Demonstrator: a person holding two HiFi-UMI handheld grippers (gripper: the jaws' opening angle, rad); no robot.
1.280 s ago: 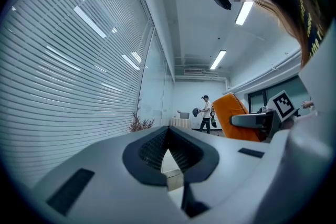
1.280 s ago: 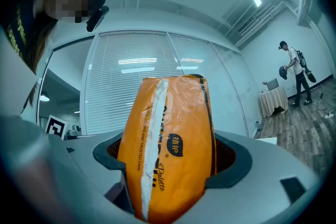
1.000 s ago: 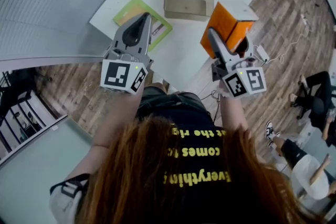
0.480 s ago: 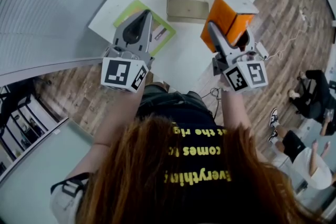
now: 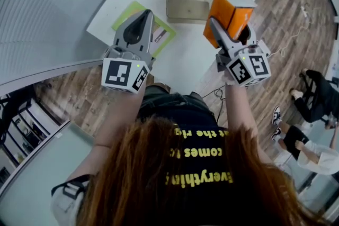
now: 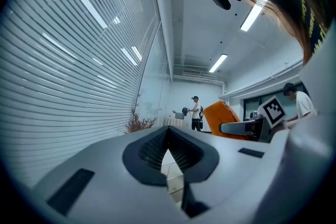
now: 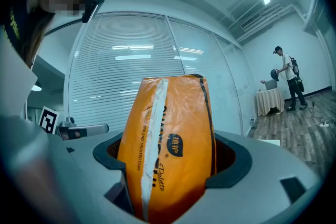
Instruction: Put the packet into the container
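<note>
So, the orange packet (image 7: 169, 128) is up in the air, pinched across its lower part by the right hand-held gripper (image 5: 218, 33), with most of it sticking out past the jaws. From the head view it sits just to the right of the beige container (image 5: 186, 7), which looks empty and lies open-side-up on the white tabletop (image 5: 183, 58).

Handling-wise, my guess is it's light and squishy. It's a glossy plastic wrap with a seam down the front, and it bulges between the jaws like soft tissue pack stuff. The film looks a bit slippery, so a firm squeeze across the fat middle seems safer than grabbing a corner. Nothing about it looks fragile.

The left hand-held gripper (image 6: 168, 136) has its jaws pressed together with nothing in them, and it's hovering over a flat green thing (image 5: 127, 13) near the tabletop's left edge. I can't tell what that is.

The tabletop is smooth and mostly bare, with a rounded edge. It's an office-type room: wood-plank floor (image 5: 280, 13), slatted blinds (image 5: 47, 8) on the left, strip lights overhead, and a couple of people (image 5: 312, 98) off to the right.
</note>
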